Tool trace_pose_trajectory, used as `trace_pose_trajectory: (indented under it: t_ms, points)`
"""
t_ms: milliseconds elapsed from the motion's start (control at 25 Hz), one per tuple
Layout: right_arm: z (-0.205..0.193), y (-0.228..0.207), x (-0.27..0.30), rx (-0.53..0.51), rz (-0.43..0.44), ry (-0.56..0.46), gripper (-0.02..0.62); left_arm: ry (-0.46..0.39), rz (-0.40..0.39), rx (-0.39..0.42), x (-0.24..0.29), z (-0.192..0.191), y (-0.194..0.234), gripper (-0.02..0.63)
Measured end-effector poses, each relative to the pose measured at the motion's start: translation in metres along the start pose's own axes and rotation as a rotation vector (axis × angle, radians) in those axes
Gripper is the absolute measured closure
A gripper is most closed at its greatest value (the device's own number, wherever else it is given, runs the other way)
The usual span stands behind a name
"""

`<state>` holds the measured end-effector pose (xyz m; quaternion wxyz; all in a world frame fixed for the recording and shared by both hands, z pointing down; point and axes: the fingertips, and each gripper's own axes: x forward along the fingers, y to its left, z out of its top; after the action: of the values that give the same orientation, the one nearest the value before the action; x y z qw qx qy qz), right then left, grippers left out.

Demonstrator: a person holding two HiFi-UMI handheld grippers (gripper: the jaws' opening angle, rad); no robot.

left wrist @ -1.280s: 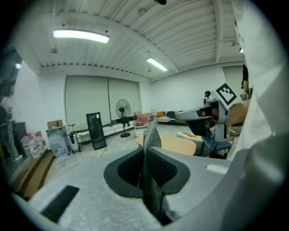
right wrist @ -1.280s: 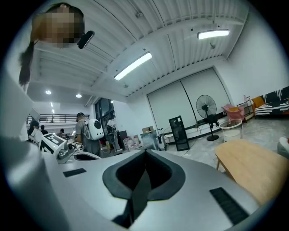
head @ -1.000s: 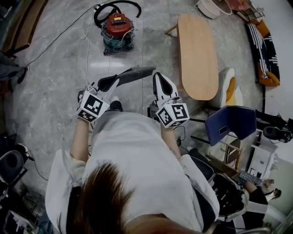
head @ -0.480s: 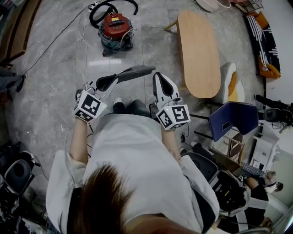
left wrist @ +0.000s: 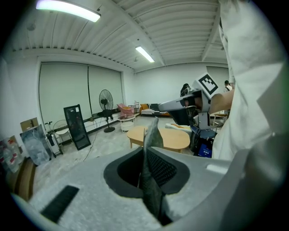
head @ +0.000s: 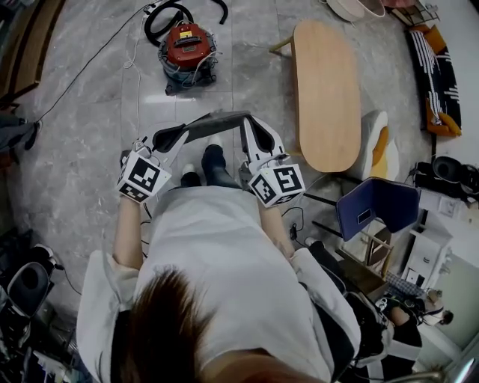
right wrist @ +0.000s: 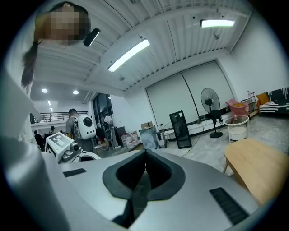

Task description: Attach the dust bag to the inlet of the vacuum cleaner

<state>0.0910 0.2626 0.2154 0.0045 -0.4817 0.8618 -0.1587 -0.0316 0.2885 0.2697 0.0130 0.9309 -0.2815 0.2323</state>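
The vacuum cleaner [head: 187, 48], red-topped with a black hose [head: 166, 12], stands on the floor far ahead. My left gripper [head: 177, 138] [left wrist: 146, 143] is shut on the grey dust bag [head: 213, 123] [left wrist: 152, 180], a flat strip of fabric that sticks out past the jaws toward the right. My right gripper [head: 246, 124] [right wrist: 144, 152] is shut, with its tip right at the bag's free end. Whether it touches the bag I cannot tell. From the left gripper view, the right gripper [left wrist: 192, 103] shows beyond the bag.
A long oval wooden table [head: 325, 90] lies to the right of the path to the vacuum. A blue chair [head: 378, 202] stands at the right. A white cord [head: 138, 67] trails over the marble floor. The person's shoes [head: 213, 166] show between the grippers.
Both grippers have moved forward toward the vacuum with the bag. The right gripper has swung left, so its tip now meets the bag's free end.
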Motion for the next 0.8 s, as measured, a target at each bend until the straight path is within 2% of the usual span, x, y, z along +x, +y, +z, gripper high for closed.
trace_pose_trajectory:
  t_ms: [440,800]
  points:
    - [0.029,-0.094,0.068,-0.027,0.076,0.041,0.594,0.006,0.097,-0.047,0.087,0.023,0.059,0.566]
    - [0.037,-0.138,0.09,-0.009,0.104,0.048,0.594,0.013,0.167,-0.038,0.122,0.045,0.089,0.566]
